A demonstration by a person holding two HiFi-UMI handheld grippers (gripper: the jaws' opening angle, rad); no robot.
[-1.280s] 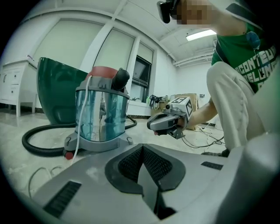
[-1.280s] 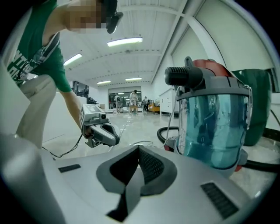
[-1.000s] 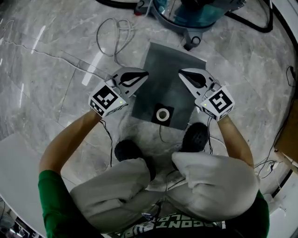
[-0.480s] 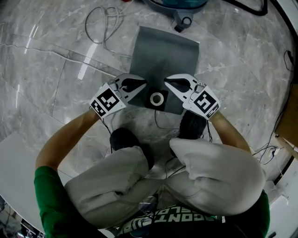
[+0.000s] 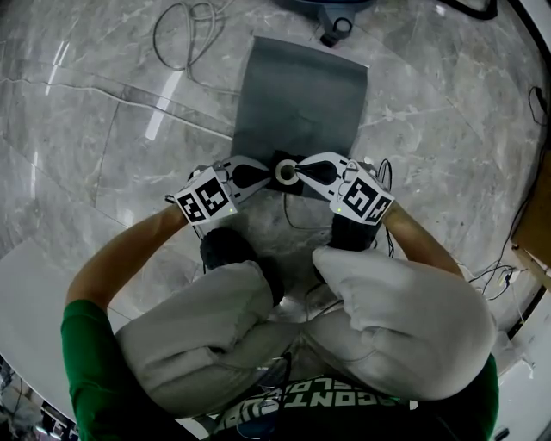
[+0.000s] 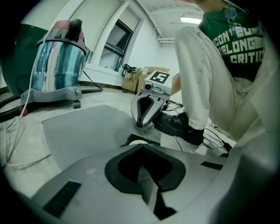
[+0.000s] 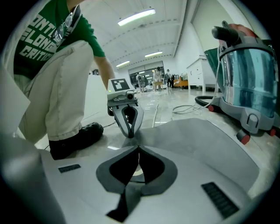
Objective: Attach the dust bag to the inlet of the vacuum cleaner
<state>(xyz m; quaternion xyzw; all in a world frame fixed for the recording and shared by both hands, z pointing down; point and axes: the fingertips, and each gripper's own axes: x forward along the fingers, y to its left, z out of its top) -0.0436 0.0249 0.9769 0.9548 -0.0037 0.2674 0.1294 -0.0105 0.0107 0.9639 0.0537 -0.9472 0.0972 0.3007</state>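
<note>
- My left hand-held gripper has its jaws pressed together, tips meeting, with nothing between them.
- My right hand-held gripper is likewise pressed together and holds nothing.
- The two point at each other, tips low and near the floor, which is grey marble.
- The dust bag is a flat grey sheet that lies on the floor and stretches away from my tips toward 12 o'clock.
- At the bag's near edge sits its black collar with a pale ring around the hole.
- The left tips stand at 9 o'clock of that ring, the right tips at 3 o'clock, both just beside it. I cannot tell whether either one touches the collar.
- The vacuum cleaner, with its clear blue tank and red top, stands on the floor past the bag's far edge at 12 o'clock, apart from the collar.
- A loose cable loops on the floor at 11 o'clock, beside the bag's far left corner.
- My black shoes are planted at 6 o'clock of the collar, and I crouch over them.
</note>
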